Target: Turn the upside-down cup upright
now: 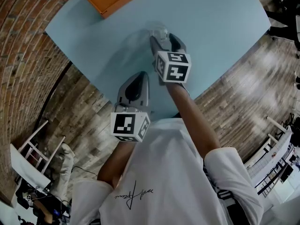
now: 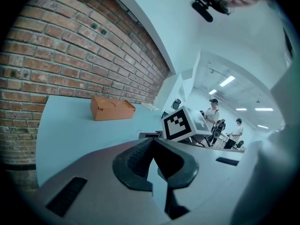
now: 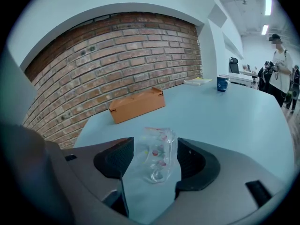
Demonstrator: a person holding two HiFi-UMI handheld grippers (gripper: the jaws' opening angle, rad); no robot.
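1. I am holding the right gripper [image 3: 155, 144] low over the bench [image 3: 225, 111], at its near middle. Its jaws are standing a cup's width apart, and the clear printed cup [image 3: 157, 154] is filling the gap from pad to pad. Both pads appear to be touching its walls, so I am treating it as gripped.
2. The cup is sitting at the jaw tips, not deep in the throat. I am judging this hold shallow for a full turn.
3. Which end of the cup is facing up cannot be read through the clear plastic.
4. Recommended method: I am planning to lift until the rim is clear of the bench, roll the wrist half a turn, then lower the base flat before parting the jaws.
5. Pressure should be moderate. The thin wall looks likely to flex or slip under a hard squeeze.
6. The left gripper [image 2: 152, 146] is hanging near my body with its jaws closed together on nothing, well apart from the cup.
7. The orange box [image 3: 137, 105] is lying far left by the brick wall, outside the turning path.
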